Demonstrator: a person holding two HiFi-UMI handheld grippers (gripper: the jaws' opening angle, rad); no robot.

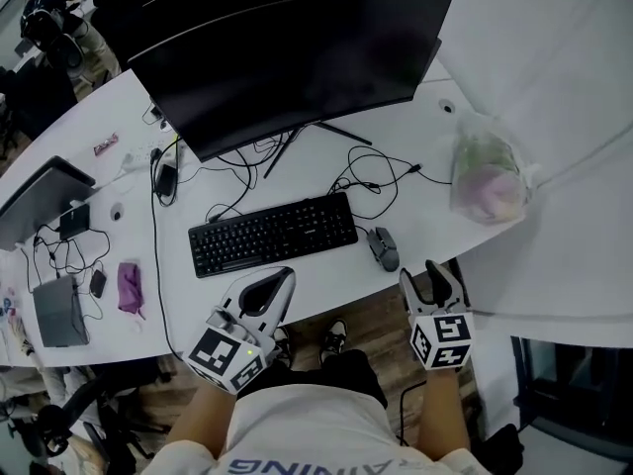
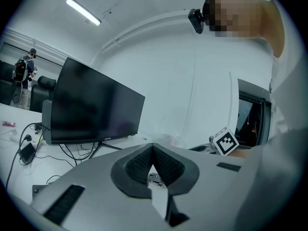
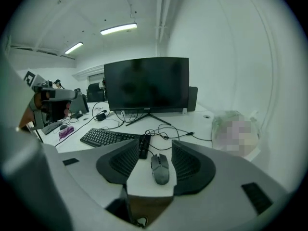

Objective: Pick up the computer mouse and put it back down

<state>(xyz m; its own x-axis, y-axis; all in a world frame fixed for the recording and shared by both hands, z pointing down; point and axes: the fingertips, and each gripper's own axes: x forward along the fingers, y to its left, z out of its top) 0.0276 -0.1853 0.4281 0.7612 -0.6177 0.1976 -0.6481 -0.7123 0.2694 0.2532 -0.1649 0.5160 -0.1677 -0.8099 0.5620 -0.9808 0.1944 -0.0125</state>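
The dark grey computer mouse (image 1: 384,247) lies on the white desk (image 1: 435,228), just right of the black keyboard (image 1: 272,234). My right gripper (image 1: 425,273) hovers at the desk's near edge, a little right of and nearer than the mouse, and is open. In the right gripper view the mouse (image 3: 160,168) lies ahead in the gap of the gripper (image 3: 155,142), and neither pad touches it. My left gripper (image 1: 280,275) hangs off the desk's front edge below the keyboard. Its tips (image 2: 153,147) meet, so it is shut and holds nothing.
A big dark monitor (image 1: 297,62) stands behind the keyboard, with loose black cables (image 1: 371,176) around its foot. A translucent plastic bag (image 1: 485,181) sits at the right. A laptop (image 1: 40,201), a purple pouch (image 1: 129,287) and small devices lie at the left.
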